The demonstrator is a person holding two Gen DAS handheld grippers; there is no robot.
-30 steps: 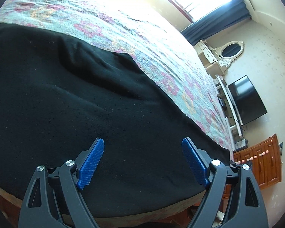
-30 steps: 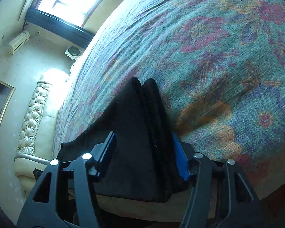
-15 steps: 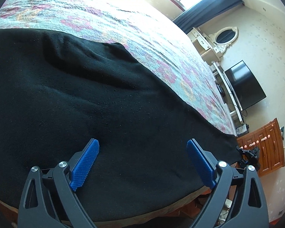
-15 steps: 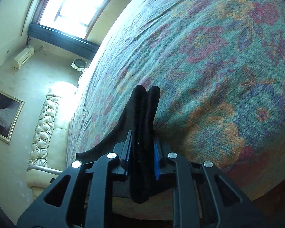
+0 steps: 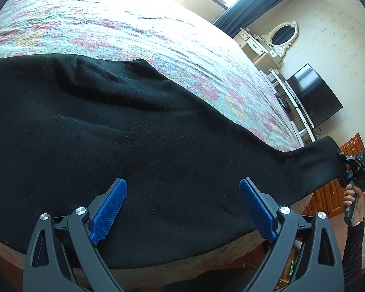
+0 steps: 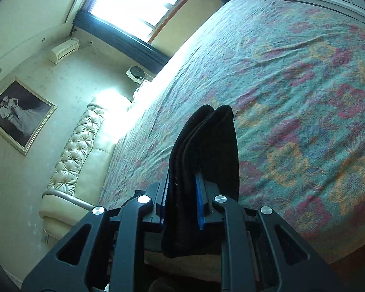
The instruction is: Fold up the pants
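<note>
**Right claw lifts one end of black pants off the bed while the left claw waits open**

Right claw (image 6: 182, 202) is clamped on a bunched end of the black pants (image 5: 133, 146); its jaws have just been closing, and doubled folds of dark cloth stand up between the blue pads. Seen from the left wrist camera, that same claw (image 5: 345, 165) appears at the far right, held in a person's hand (image 5: 351, 202), with the pants' narrow end raised clear of the mattress edge.

Left claw (image 5: 182, 204) hovers over the wide part of the pants with its jaws spread far apart, having just been opening. Nothing is between its blue pads (image 5: 109, 209); whether they touch the cloth below cannot be told.

Most of the garment lies spread across the near edge of the bed (image 5: 158, 24), fairly flat with a few soft ridges. Judging from this, the fold is at an early stage: one end is gripped and raised, but it is not yet laid over the rest, and no finished crease shows. Carrying that end across and smoothing it remains.

A floral bedspread (image 6: 304, 97) in teal, pink and yellow covers the bed. Around it are a bright window (image 6: 138, 7) with dark curtains, a tufted cream sofa (image 6: 80, 150), a framed picture (image 6: 17, 114), a wall air conditioner (image 6: 63, 50), an oval mirror (image 5: 283, 35) over a pale dresser, a dark television (image 5: 314, 95) and a wooden cabinet (image 5: 333, 194).
</note>
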